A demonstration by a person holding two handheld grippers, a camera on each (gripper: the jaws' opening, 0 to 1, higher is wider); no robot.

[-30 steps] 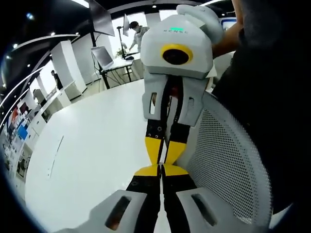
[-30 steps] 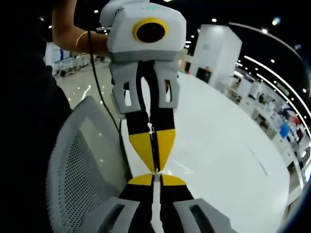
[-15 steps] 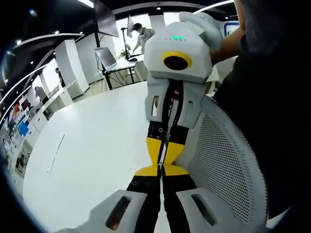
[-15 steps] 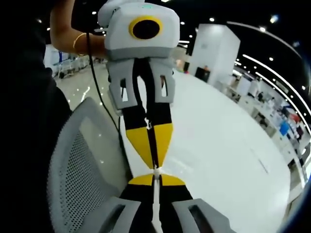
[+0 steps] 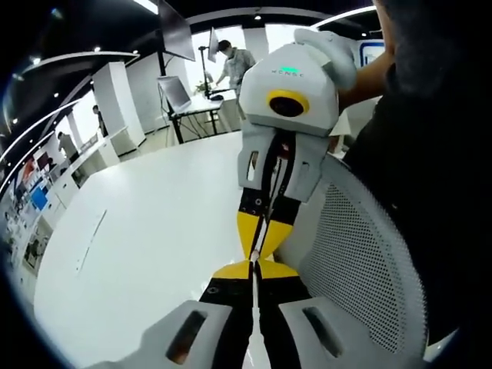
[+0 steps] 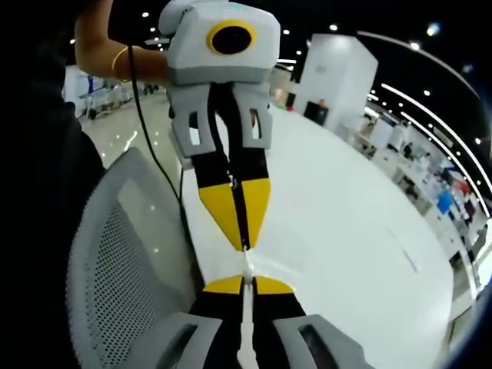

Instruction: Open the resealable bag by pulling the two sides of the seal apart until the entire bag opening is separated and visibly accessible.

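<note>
My two grippers point at each other, nearly tip to tip, above a white table (image 5: 146, 231). In the left gripper view my left gripper (image 5: 254, 265) rises from the bottom, its yellow pads pressed together. The right gripper (image 5: 257, 254) comes down from above, shut, held by a white-gloved hand (image 5: 330, 46). In the right gripper view my right gripper (image 6: 244, 278) is shut. The left gripper (image 6: 244, 246) hangs just beyond it with its yellow pads together, and a small gap lies between the two sets of tips. A bare arm (image 6: 108, 54) holds it.
A white mesh chair back (image 5: 361, 261) (image 6: 115, 277) stands close beside the grippers. A black cable (image 6: 154, 146) trails from the left gripper. The person's dark clothing (image 5: 438, 154) lies behind the chair. People stand at a desk (image 5: 192, 100) far back.
The two sets of tips touched a second ago and now stand slightly apart. Both grippers stay shut. The views have shifted a little with the hands.
</note>
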